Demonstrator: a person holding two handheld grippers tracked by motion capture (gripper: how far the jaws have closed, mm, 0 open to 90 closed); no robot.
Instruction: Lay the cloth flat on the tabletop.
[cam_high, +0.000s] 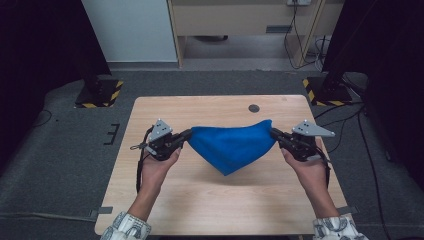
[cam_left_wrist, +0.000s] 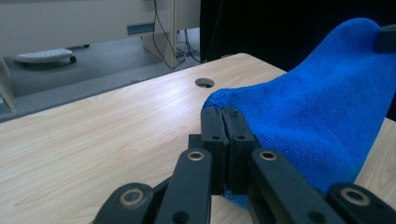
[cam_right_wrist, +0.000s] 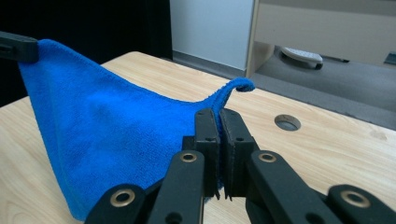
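- High view: the left gripper (cam_high: 186, 135) and the right gripper (cam_high: 274, 133) hold a blue cloth (cam_high: 231, 145) stretched between them, above the tabletop (cam_high: 210, 200).
- The left gripper is clenched on one top corner of the cloth, the right gripper on the opposite corner; the cloth sags from both into a point that hangs below and between them.
- Left gripper view: the jaws press together on the cloth's edge (cam_left_wrist: 299, 116), which runs off to the other gripper (cam_left_wrist: 385, 38).
- Right gripper view: a curled cloth tip (cam_right_wrist: 243, 85) pokes just beyond the closed jaws.
- A round hole (cam_high: 254, 108) in the tabletop lies beyond the cloth.
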